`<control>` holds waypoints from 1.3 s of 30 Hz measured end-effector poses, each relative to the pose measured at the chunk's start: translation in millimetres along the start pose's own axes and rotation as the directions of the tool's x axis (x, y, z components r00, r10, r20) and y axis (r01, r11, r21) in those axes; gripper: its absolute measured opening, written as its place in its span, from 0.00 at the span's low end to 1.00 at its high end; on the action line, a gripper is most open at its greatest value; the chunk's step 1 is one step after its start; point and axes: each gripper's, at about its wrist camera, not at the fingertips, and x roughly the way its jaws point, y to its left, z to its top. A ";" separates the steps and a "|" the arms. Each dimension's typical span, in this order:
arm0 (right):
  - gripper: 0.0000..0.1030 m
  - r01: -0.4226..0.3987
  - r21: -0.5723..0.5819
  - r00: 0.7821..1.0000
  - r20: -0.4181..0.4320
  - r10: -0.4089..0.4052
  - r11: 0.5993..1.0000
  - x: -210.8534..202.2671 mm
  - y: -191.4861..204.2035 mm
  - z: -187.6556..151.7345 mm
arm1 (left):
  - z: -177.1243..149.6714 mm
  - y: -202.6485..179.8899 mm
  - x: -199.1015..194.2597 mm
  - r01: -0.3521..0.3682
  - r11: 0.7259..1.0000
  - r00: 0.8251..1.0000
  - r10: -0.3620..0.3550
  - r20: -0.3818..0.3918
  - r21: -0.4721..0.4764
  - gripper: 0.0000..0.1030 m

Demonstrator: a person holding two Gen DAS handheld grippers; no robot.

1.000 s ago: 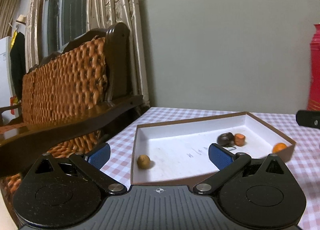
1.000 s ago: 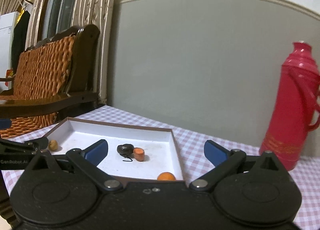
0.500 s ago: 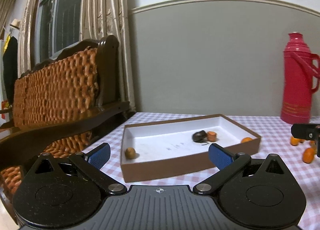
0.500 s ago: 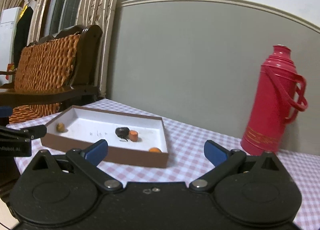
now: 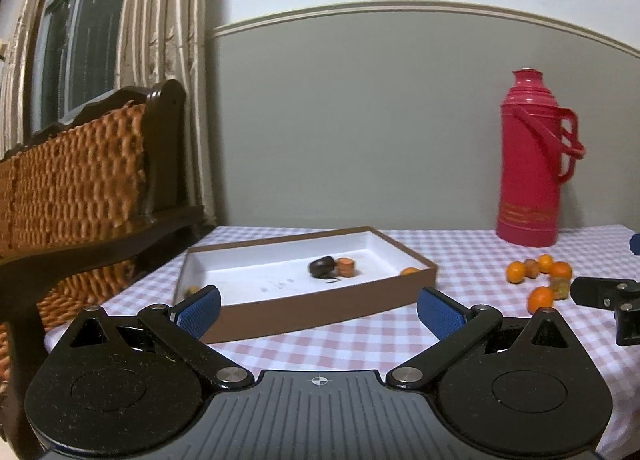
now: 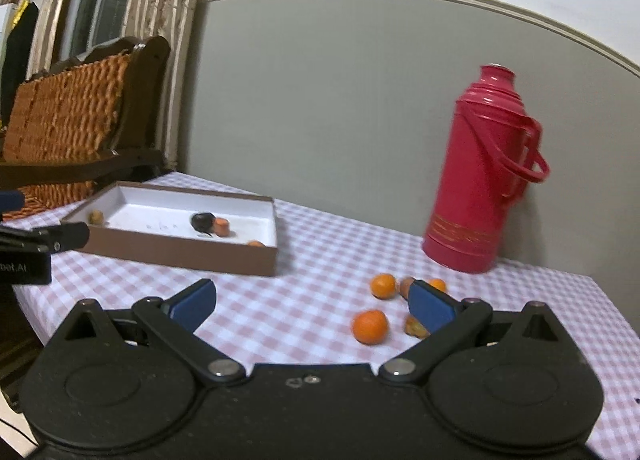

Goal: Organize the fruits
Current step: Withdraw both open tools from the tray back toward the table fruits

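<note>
Left gripper: your left gripper [image 5: 319, 310] is spread wide with nothing between its blue pads [image 5: 199, 310]; it hangs just above the tabletop [image 5: 360, 344].
Right gripper: your right gripper [image 6: 312, 305] is also wide apart and empty, low over the checked cloth.
Box: the brown box [image 5: 320, 302] with the white inside lies straight ahead of your left gripper, just beyond its fingertips; from your right gripper it sits ahead and to the left [image 6: 180, 246].
Fruit in the box: a dark fruit [image 5: 322, 266] touches an orange-red piece [image 5: 345, 267] near the middle; a small orange [image 5: 409, 271] sits by the right-hand wall, and a brownish fruit [image 6: 96, 217] rests in the near-left corner.
Loose fruit: a cluster of small oranges [image 6: 383, 285] lies on the tabletop just ahead of your right gripper's right finger; one orange [image 6: 370, 326] sits nearest, just left of that finger. The finger hides part of the group.
Thermos: the red thermos [image 6: 482, 176] stands upright beyond the loose fruit, near the wall.
Chair: a wicker chair [image 5: 76, 176] stands to the left of the tabletop.
</note>
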 end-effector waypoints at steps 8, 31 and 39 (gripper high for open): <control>0.94 0.060 0.027 0.998 -0.019 -0.060 0.998 -12.0 -17.2 -11.2 | 0.0 -20.4 -6.6 0.046 0.999 0.999 -0.046 0.015 0.027 1.00; 0.94 0.153 0.043 0.988 -0.039 -0.151 0.987 -28.8 -57.1 -29.7 | -1.3 -76.0 0.2 0.162 0.985 0.987 -0.162 -0.001 0.057 1.00; 0.94 0.159 0.066 0.986 -0.066 -0.155 0.985 -36.1 -81.0 -39.7 | -3.5 -103.1 5.1 0.209 0.975 0.978 -0.209 -0.016 0.074 1.00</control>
